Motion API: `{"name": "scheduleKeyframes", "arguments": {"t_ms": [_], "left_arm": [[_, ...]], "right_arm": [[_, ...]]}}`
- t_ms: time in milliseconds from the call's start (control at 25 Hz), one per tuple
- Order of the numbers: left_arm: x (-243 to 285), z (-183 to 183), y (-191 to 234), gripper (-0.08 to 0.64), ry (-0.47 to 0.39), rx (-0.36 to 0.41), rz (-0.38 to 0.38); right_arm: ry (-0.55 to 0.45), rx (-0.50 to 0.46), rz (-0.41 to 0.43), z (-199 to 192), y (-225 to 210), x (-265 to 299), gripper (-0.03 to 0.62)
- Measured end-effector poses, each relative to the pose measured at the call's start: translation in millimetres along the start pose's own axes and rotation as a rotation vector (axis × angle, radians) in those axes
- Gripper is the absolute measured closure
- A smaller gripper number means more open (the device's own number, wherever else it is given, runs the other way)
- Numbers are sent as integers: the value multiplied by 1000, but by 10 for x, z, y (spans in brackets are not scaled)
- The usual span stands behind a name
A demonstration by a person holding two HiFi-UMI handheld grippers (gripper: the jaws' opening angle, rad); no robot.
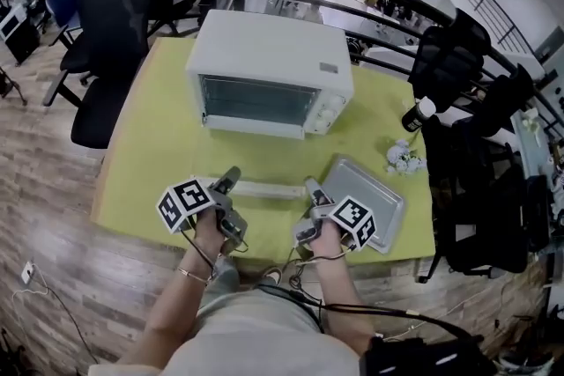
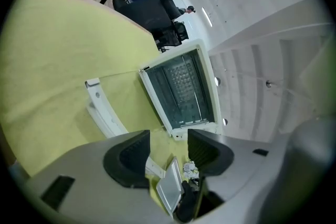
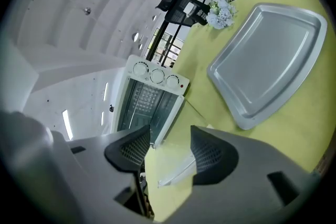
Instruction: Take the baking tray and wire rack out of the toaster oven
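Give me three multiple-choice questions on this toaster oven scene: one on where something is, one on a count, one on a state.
1. The baking tray lies: A in the oven; B on a chair; C on the table.
2. Knobs on the toaster oven: A one; B three; C five.
3. The oven's door is: A open, folded down; B shut; C taken off.

C, it rests on the yellow cover; B, three sit in a row; A, its handle lies well forward of the oven's front.

Grey left gripper (image 1: 231, 180) and right gripper (image 1: 312, 188), black-and-white marker cubes (image 1: 185, 202); black cables (image 1: 352, 309); thin bracelet (image 1: 191, 275); pale shirt (image 1: 256, 339)
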State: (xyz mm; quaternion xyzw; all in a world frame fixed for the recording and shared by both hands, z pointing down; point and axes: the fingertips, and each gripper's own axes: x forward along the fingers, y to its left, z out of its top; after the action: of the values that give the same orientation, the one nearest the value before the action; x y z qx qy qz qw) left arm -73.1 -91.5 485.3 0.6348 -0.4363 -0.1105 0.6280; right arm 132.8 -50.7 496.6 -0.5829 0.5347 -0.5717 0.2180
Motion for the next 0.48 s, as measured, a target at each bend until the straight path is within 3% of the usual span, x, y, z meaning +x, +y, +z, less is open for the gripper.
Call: {"name": "scheduleKeyframes", "arguments": {"t_ms": [480], "left_arm": [[-201,337,196,354,-66,-25,11]], "right_arm": [[65,-51,35,-288,307,265,360]]}}
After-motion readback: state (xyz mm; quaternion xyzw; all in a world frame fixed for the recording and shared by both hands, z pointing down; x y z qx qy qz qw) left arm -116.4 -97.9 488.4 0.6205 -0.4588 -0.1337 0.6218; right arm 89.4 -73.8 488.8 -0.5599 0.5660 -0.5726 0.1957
